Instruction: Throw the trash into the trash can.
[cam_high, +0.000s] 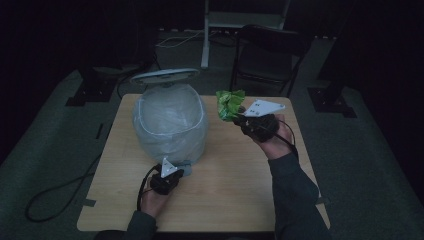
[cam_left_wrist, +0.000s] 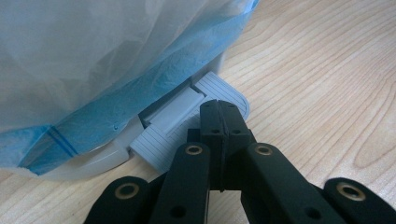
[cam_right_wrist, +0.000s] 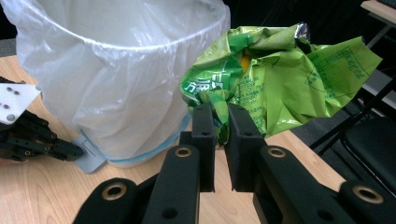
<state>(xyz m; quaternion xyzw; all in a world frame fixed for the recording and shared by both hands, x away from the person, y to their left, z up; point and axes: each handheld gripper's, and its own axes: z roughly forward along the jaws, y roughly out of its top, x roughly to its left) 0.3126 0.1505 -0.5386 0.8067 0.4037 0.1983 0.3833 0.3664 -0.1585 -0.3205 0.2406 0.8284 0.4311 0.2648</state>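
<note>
The high view is dim and grainy, its surroundings sinking into near black; only the wooden table (cam_high: 225, 190) catches soft light. Both gripper views are brighter and evenly lit. Ahead of the right fingers (cam_right_wrist: 204, 135), the crumpled green wrapper (cam_right_wrist: 280, 84) shows glossy glare, and the background blurs.

Black folding chair (cam_high: 267, 55) behind table (cam_high: 235, 200).

Dim room with black walls, grey carpeted floor (cam_high: 45, 145), light wooden table (cam_high: 225, 190) at centre, dark folding chair (cam_high: 267, 55) behind it, white stand post (cam_high: 205, 35), black cables (cam_high: 60, 190) trailing across the floor
</note>
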